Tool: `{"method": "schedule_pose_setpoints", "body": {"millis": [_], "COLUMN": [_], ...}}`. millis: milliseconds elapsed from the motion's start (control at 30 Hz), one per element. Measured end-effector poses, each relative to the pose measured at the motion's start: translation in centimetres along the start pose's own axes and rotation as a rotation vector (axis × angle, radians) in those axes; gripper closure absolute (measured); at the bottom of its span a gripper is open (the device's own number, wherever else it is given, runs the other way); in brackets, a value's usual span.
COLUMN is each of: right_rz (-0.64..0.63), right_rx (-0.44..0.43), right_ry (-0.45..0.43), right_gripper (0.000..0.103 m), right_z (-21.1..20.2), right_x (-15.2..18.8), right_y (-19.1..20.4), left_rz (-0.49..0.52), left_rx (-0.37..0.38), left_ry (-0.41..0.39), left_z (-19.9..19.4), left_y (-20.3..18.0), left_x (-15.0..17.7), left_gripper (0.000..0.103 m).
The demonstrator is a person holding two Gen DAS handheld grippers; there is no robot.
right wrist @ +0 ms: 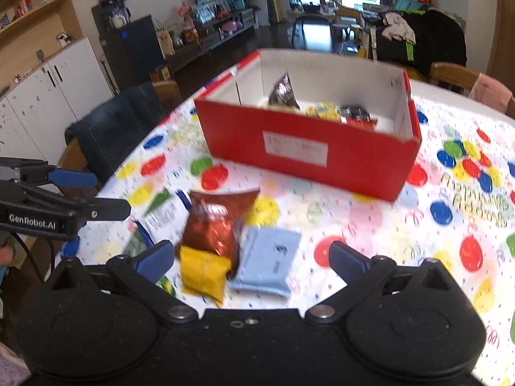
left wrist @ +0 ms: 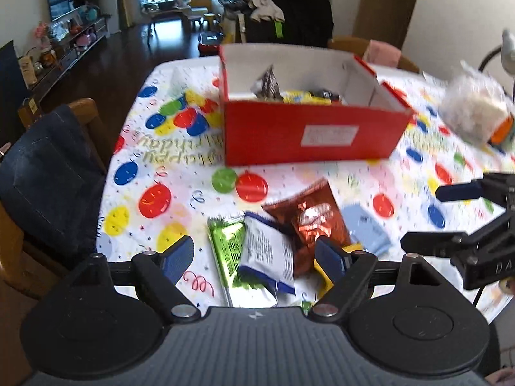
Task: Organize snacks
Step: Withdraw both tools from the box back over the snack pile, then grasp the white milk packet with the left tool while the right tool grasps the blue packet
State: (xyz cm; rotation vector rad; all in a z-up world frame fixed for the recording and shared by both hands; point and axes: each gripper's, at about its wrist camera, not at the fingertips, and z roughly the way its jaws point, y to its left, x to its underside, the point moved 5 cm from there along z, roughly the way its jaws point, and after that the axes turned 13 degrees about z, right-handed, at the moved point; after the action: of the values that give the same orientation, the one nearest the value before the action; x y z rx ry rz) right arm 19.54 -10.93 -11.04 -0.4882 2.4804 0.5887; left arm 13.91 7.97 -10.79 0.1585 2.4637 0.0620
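Fingers (right wrist: 156,257) spread wide — five snack packets (right wrist: 209,225) outside one box (right wrist: 309,157).

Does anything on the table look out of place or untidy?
Yes. Five snack packets lie loose in an overlapping heap on the tablecloth before the red box: green, white, brown, yellow, blue. Others are already inside.

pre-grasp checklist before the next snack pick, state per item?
1. Left tongs empty, jaws apart: ok.
2. Right tongs empty, jaws apart: ok.
3. Loose packets within view: white packet and green packet ahead of left; yellow packet and blue packet ahead of right: ok.
4. Packets separated: not ok, brown packet overlaps the yellow one.
5. Red box open, room inside: ok.
6. Tongs clear of each other: cannot tell.
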Motion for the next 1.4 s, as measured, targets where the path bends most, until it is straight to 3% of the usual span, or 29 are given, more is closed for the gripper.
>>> {"method": "schedule_pose_setpoints", "body": {"millis": [300, 633, 733, 1000, 1400], "right_rz": [0.029, -0.025, -0.050, -0.119, -0.109], "right_rx": [0.072, 0.128, 0.134, 0.158, 0.145], "right_ry": [0.044, 0.093, 0.116, 0.127, 0.137], "right_gripper": [0.002, 0.007, 0.019, 0.028, 0.044], "right_z": [2.7, 6.1, 6.6, 7.2, 7.5], "right_x": [0.7, 1.0, 1.3, 2.0, 2.0], "right_y": [-2.2, -1.6, -1.3, -0.6, -1.2], "left_rz": [0.150, 0.174, 0.209, 0.352, 0.439], "left_rx": [-0.049, -0.088, -0.110, -0.144, -0.153], "left_ry": [0.024, 0.067, 0.064, 0.073, 0.102], "left_z": [2.5, 4.6, 4.7, 5.6, 7.1], "left_y": [-2.1, -2.0, -2.3, -4.0, -5.4], "left_x": [0.7, 1.1, 1.1, 1.4, 1.5], "left_gripper": [0.020, 0.020, 0.021, 0.021, 0.046]}}
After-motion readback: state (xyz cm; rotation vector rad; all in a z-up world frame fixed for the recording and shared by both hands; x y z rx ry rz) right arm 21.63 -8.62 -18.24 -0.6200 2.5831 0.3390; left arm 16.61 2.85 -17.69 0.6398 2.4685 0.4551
